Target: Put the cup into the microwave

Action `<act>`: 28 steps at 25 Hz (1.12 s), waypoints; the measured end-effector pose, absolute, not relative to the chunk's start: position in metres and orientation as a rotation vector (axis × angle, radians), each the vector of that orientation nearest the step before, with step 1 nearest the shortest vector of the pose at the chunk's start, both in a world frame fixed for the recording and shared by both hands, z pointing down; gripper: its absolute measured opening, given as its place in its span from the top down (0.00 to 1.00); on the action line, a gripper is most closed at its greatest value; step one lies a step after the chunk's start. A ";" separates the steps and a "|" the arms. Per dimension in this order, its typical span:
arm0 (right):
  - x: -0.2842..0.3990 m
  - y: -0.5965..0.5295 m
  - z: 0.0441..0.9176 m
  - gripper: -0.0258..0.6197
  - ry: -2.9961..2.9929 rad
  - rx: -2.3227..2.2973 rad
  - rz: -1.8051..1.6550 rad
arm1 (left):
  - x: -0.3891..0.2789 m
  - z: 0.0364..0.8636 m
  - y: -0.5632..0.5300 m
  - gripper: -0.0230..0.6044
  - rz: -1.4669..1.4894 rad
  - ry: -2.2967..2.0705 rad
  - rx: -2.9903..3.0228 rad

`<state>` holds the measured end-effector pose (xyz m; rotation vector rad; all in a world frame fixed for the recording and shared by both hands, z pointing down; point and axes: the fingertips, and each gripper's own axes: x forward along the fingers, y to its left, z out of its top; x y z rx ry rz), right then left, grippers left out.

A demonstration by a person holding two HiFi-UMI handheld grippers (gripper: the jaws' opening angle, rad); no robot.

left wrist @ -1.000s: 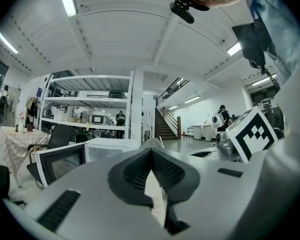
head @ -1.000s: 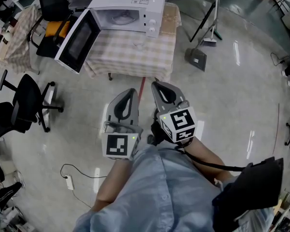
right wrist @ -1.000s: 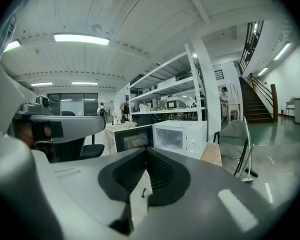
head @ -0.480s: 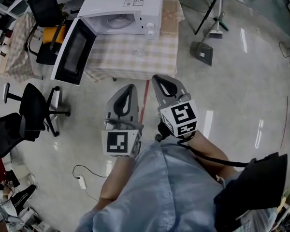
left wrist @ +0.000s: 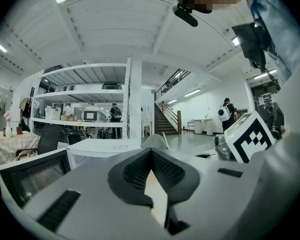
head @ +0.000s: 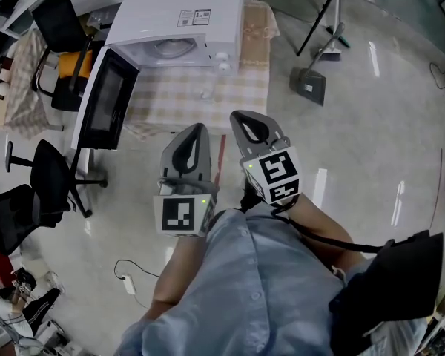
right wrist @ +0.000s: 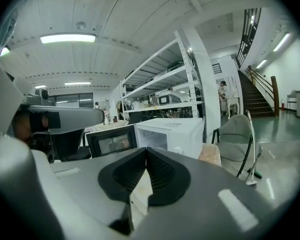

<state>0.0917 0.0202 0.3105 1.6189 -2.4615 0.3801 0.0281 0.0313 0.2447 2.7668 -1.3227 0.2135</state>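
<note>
A white microwave [head: 174, 21] stands on a table with a checked cloth [head: 170, 99], its door [head: 104, 99] swung wide open to the left. A small clear cup [head: 205, 93] seems to stand on the cloth in front of the microwave. My left gripper [head: 196, 130] and right gripper [head: 246, 117] hang side by side over the floor, just short of the table's near edge. Both are shut with nothing between the pads. The right gripper view shows the microwave [right wrist: 172, 131] and its door [right wrist: 111, 143] ahead beyond its shut jaws.
Black office chairs [head: 37, 191] stand on the floor at the left. A dustpan [head: 309, 85] and a broom stand right of the table. A cable with a power strip [head: 130, 284] lies on the floor. Shelving [left wrist: 85, 114] rises behind the microwave.
Both grippers have moved forward toward the table, staying shut. The table and microwave now sit closer and lower in the head view.
</note>
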 end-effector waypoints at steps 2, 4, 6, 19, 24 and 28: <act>0.096 0.011 0.311 0.96 -2.467 1.620 0.388 | 0.034 0.243 0.028 0.96 0.221 -1.306 2.797; 0.096 0.003 0.310 0.96 -2.476 1.618 0.389 | 0.034 0.242 0.024 0.96 0.229 -1.316 2.803; 0.095 -0.004 0.307 0.96 -2.486 1.610 0.376 | 0.030 0.238 0.019 0.96 0.221 -1.342 2.796; 0.079 -0.055 0.326 0.94 -2.450 1.572 0.373 | 0.012 0.255 -0.038 0.96 0.192 -1.321 2.747; 0.070 -0.072 0.353 0.92 -2.407 1.541 0.426 | 0.005 0.277 -0.066 0.96 0.204 -1.275 2.714; 0.066 -0.083 0.376 0.92 -2.387 1.526 0.497 | 0.004 0.297 -0.081 0.96 0.245 -1.238 2.681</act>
